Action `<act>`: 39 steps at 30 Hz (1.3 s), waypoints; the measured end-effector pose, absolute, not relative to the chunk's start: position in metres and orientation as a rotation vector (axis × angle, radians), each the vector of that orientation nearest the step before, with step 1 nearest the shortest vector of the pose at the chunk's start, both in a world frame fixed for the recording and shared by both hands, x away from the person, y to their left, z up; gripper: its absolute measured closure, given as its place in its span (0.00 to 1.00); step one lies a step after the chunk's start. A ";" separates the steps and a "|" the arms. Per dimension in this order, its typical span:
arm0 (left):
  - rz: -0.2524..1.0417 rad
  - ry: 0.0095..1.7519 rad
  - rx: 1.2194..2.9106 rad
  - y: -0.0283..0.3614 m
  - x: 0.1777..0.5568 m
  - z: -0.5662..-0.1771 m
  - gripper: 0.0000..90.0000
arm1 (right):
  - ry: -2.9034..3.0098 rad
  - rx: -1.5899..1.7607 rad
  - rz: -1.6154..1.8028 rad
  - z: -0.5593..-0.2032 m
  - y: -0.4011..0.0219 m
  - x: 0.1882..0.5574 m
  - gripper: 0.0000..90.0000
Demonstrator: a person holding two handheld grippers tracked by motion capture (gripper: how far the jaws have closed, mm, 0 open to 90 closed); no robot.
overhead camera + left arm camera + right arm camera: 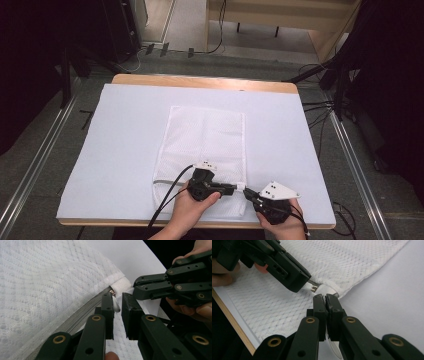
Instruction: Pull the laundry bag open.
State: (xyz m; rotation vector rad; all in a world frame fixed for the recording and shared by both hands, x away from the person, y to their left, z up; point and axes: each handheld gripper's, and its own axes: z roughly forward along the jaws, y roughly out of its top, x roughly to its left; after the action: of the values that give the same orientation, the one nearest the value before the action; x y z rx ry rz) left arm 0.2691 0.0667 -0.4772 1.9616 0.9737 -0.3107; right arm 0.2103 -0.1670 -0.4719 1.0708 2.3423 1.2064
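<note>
A white mesh bag lies flat on the white-covered table, with its grey zipper along the near edge. My left gripper is shut on the small white zipper pull at the zipper's right end. Its jaws point right, toward the other hand. My right gripper meets it tip to tip and is shut on the bag's thick white corner tab. In the right gripper view the pull's metal end shows just beyond my right gripper.
The table's wooden front edge lies just under both hands. Metal floor rails run along either side of the table. Cables trail on the floor at the right, and dark curtains hang on both sides.
</note>
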 end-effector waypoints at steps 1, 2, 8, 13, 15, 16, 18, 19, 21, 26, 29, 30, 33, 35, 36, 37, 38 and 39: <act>-0.313 0.976 1.968 0.066 0.270 -0.478 0.91 | 2.341 1.071 1.208 -0.472 -0.167 0.210 0.99; -0.314 0.982 1.973 0.065 0.270 -0.479 0.91 | 2.341 1.070 1.210 -0.472 -0.167 0.210 0.99; -0.304 0.995 2.002 0.062 0.270 -0.480 0.93 | 2.339 1.069 1.213 -0.471 -0.167 0.210 0.99; -0.308 0.993 2.014 0.062 0.270 -0.480 0.97 | 2.345 1.083 1.204 -0.472 -0.166 0.210 0.99; -0.315 0.990 2.021 0.062 0.271 -0.480 0.98 | 2.347 1.095 1.200 -0.472 -0.166 0.211 1.00; -0.323 0.985 2.024 0.063 0.271 -0.479 0.98 | 2.349 1.100 1.193 -0.471 -0.166 0.211 1.00; -0.324 0.978 2.029 0.064 0.272 -0.479 0.98 | 2.353 1.106 1.166 -0.470 -0.165 0.211 1.00; -0.327 0.971 2.036 0.065 0.272 -0.478 0.98 | 2.355 1.103 1.153 -0.470 -0.164 0.211 1.00; -0.322 0.967 2.050 0.067 0.273 -0.477 0.98 | 2.355 1.106 1.129 -0.470 -0.162 0.210 1.00; -0.296 0.965 2.066 0.072 0.275 -0.476 0.98 | 2.348 1.119 1.100 -0.467 -0.162 0.211 1.00; -0.271 0.969 2.080 0.076 0.274 -0.474 0.98 | 2.345 1.135 1.090 -0.468 -0.164 0.212 1.00; -0.260 0.966 2.083 0.077 0.274 -0.474 0.98 | 2.340 1.135 1.083 -0.468 -0.165 0.213 1.00; -0.243 0.977 2.085 0.085 0.275 -0.473 0.98 | 2.328 1.143 1.073 -0.467 -0.168 0.212 1.00; -0.240 0.981 2.087 0.089 0.276 -0.472 0.98 | 2.324 1.145 1.074 -0.467 -0.169 0.213 1.00; -0.233 0.984 2.088 0.093 0.276 -0.472 0.98 | 2.321 1.155 1.073 -0.467 -0.171 0.213 1.00; -0.230 0.987 2.092 0.096 0.277 -0.471 0.98 | 2.321 1.155 1.073 -0.467 -0.171 0.213 1.00; -0.220 0.988 2.091 0.103 0.277 -0.470 0.98 | 2.320 1.154 1.068 -0.468 -0.171 0.213 1.00; -0.220 0.988 2.091 0.103 0.277 -0.470 0.98 | 2.322 1.148 1.064 -0.468 -0.171 0.213 1.00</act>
State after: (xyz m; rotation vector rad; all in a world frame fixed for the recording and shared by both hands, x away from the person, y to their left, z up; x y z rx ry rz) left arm 0.2767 0.1031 -0.4698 2.0911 0.9876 -0.2196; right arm 0.2126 -0.1707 -0.4678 1.1478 2.3218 1.0638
